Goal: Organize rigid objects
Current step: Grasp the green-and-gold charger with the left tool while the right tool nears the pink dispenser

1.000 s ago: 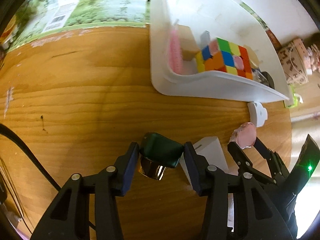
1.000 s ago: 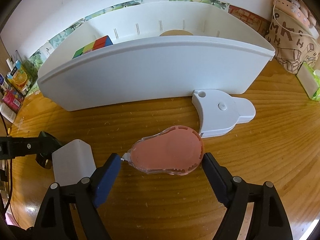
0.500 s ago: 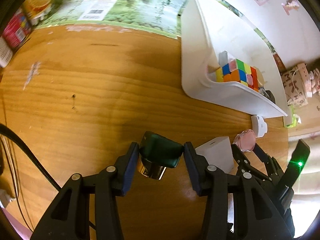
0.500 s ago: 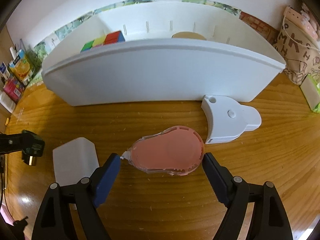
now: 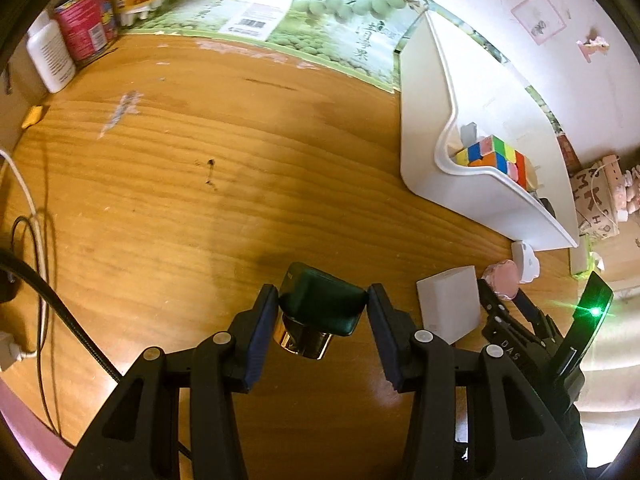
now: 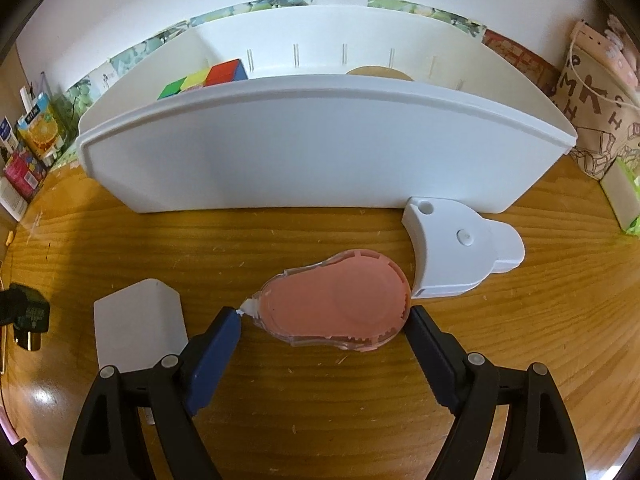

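Observation:
My left gripper (image 5: 322, 308) is shut on a dark green bottle with a gold cap (image 5: 320, 308) and holds it above the wooden table; the bottle also shows at the far left of the right wrist view (image 6: 28, 316). My right gripper (image 6: 324, 320) is shut on a pink correction tape dispenser (image 6: 336, 304), its fingers touching both ends, low over the table. A white bin (image 6: 320, 148) stands behind it and holds a colour cube (image 5: 496, 156). The bin also shows in the left wrist view (image 5: 424, 152).
A white charger block (image 6: 138, 328) lies left of the right gripper and a white plastic holder (image 6: 456, 248) lies right of the tape. Juice cartons and a can (image 5: 86, 26) stand at the far left. Cables (image 5: 28, 216) run along the left edge. A patterned bag (image 6: 592, 108) stands right.
My left gripper has lifted and drawn back from the bin with the green bottle in it. My right gripper has risen slightly with the pink tape.

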Action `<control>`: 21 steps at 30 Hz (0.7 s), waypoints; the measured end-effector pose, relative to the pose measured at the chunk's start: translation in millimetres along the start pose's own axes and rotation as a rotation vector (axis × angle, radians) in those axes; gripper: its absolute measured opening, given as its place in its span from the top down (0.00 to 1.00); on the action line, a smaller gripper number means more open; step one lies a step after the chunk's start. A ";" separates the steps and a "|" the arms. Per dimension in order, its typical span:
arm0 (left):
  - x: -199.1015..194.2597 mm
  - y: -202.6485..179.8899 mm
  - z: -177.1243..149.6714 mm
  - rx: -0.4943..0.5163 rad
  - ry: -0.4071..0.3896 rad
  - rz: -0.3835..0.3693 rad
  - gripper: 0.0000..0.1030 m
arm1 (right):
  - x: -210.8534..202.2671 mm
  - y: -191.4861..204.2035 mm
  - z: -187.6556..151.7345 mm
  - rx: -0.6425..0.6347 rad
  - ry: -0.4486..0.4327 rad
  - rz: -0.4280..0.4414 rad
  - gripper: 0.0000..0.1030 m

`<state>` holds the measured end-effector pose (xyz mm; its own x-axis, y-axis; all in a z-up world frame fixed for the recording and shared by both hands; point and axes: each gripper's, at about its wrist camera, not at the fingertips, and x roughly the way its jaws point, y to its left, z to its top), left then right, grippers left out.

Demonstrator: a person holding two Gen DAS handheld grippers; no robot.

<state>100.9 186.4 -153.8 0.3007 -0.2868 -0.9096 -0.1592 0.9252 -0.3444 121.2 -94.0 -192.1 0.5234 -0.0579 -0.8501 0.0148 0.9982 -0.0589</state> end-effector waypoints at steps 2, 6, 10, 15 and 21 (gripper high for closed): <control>-2.3 0.4 -1.2 -0.008 -0.005 0.000 0.52 | -1.2 -3.9 -0.2 0.009 -0.003 0.008 0.18; -5.9 -0.9 -1.7 -0.004 -0.024 0.006 0.52 | -8.0 -4.4 -5.7 0.018 -0.021 0.025 0.18; -9.7 -6.0 1.0 0.026 -0.050 0.006 0.52 | -17.4 -7.2 -10.1 0.023 -0.058 0.031 0.19; -16.5 -17.3 7.4 0.091 -0.097 0.028 0.52 | -37.2 -11.1 -12.1 0.026 -0.119 0.036 0.24; -24.4 -26.5 13.2 0.129 -0.133 0.010 0.52 | -43.9 -13.0 -15.2 0.035 -0.145 0.070 0.24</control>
<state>110.2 172.2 -119.4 0.4226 -0.2496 -0.8713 -0.0440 0.9546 -0.2947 85.1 -104.8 -162.0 0.6419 0.0122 -0.7667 0.0027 0.9998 0.0182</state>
